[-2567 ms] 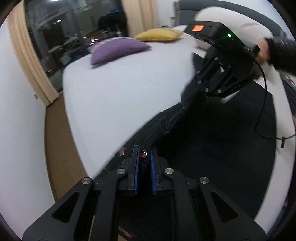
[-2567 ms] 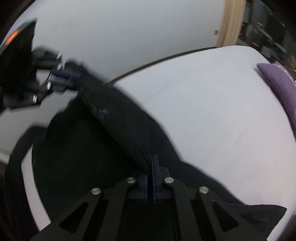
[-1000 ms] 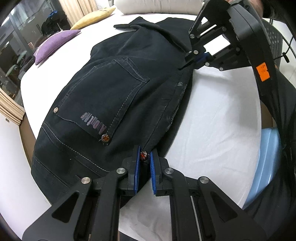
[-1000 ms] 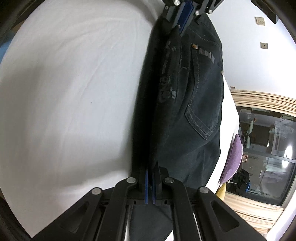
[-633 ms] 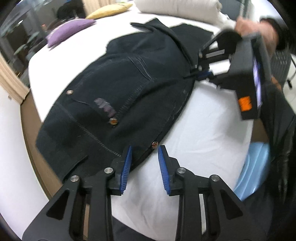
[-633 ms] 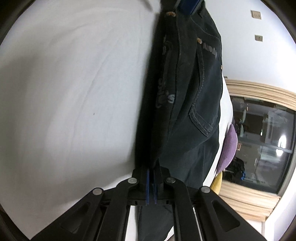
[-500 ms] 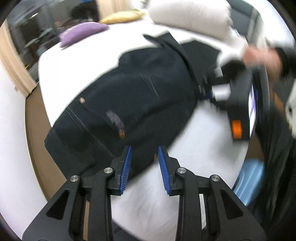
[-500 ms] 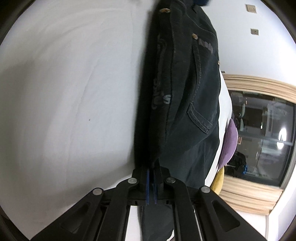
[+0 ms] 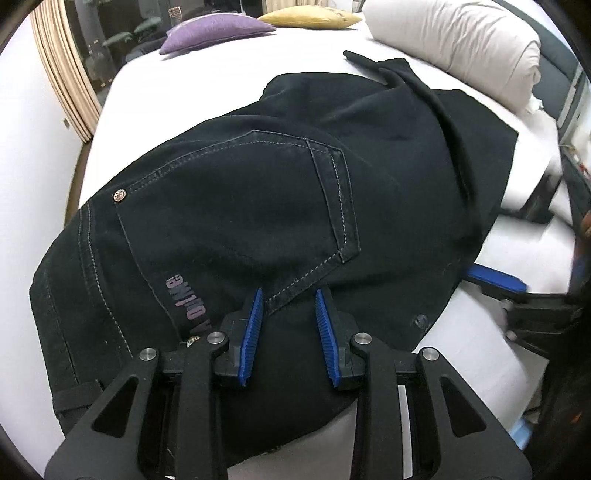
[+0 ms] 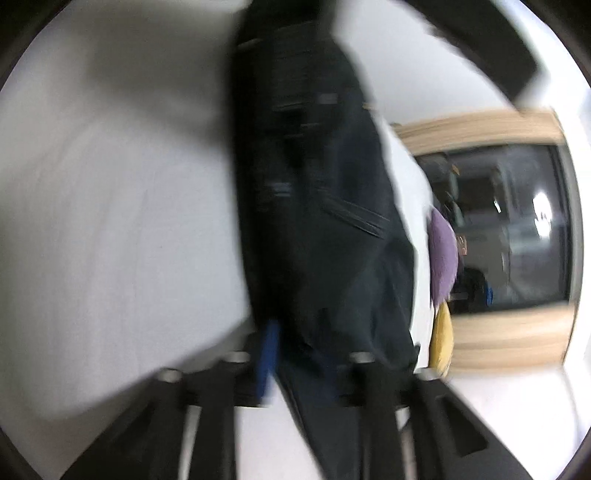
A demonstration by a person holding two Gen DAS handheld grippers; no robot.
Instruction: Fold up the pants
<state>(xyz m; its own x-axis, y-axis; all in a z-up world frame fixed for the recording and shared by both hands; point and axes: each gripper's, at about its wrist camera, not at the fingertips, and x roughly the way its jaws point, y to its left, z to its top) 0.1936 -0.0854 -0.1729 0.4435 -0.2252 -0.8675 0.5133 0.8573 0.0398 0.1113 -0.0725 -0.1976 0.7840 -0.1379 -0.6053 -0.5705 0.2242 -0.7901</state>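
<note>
- Your left gripper is spread wide, its blue pads apart with nothing pinched between them; it sits over the waist end of the pants, just past the lower corner of the back pocket.
- Your right gripper also looks spread: one blue pad shows at the left, well apart from the other finger, with dark cloth lying between (the frame is badly blurred, so you cannot tell whether the fabric touches either pad).
- In the left wrist view, that right gripper appears at the right edge, one blue finger just at the hem of the pants on the sheet.
- The pants are black denim, folded lengthwise and lying on the bed, pocket side up, with pale stitching, a copper rivet at a pocket corner and purple lettering near the waistband.
- The legs run away from you toward the pillow, with a raised crease down the right side.
- The bed is covered by a plain white sheet, smooth with only faint wrinkles.
- A large cream pillow lies at the far right, close to the leg ends.
- A purple cushion and a yellow cushion rest side by side at the far end of the bed.
- Beyond them hang beige pleated curtains beside a dark window showing reflections.
- A white wall stands to the left, with brown floor showing between it and the bed.
</note>
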